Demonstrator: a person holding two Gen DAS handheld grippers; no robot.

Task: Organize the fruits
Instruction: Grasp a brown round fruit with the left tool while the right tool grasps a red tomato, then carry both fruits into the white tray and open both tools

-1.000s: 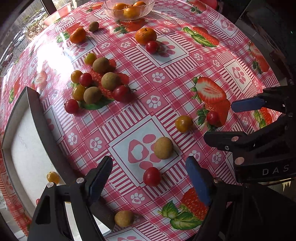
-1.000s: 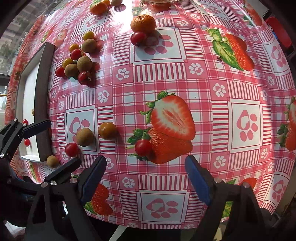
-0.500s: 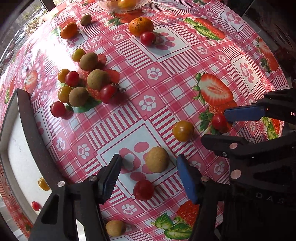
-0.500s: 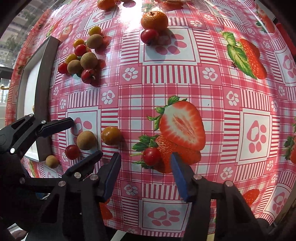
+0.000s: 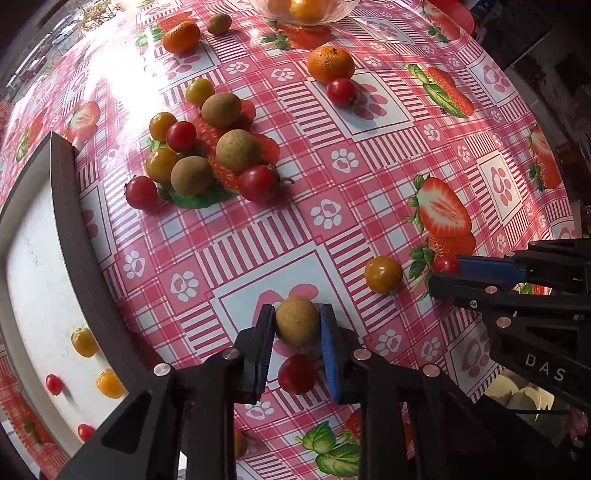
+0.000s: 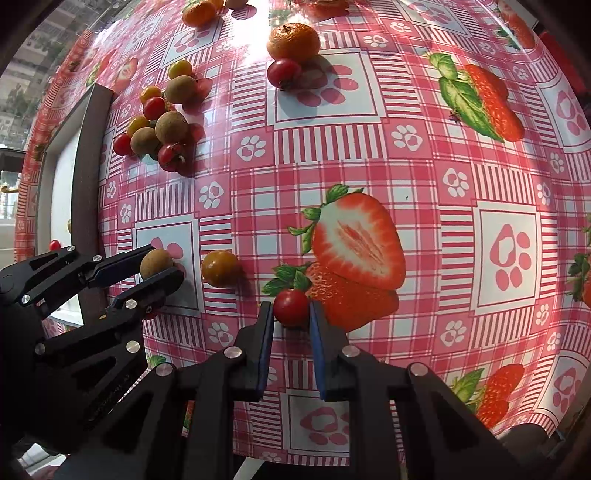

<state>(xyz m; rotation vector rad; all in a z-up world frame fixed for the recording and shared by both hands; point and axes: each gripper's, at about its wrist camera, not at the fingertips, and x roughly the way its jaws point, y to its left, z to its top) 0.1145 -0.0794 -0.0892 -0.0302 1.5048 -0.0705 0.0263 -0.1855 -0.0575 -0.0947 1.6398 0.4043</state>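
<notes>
Pinching a brown longan [image 5: 296, 320] between its blue pads, the left tool [image 5: 297, 325] points down at the worktop [image 5: 369, 192], its jaws having just closed in on the fruit, which sits on a paw-print square of the checked cloth. A red cherry tomato [image 5: 295, 373] lies just below it, between the fingers but not touched by them. The right tool [image 6: 291, 314] has likewise just closed, and its pads press on a small red tomato [image 6: 290, 305] lying at the edge of the printed strawberry. Between the two gripped fruits rests an orange-yellow tomato [image 6: 220, 268], free on the cloth. Further off, near the tray [image 5: 70, 236], a cluster of longans and tomatoes [image 5: 207, 155] lies together, and a mandarin [image 5: 330, 63] touches another red tomato. The tray's white floor holds a few small yellow and red tomatoes. A glass bowl [image 5: 303, 11] with orange fruit stands at the far edge.
</notes>
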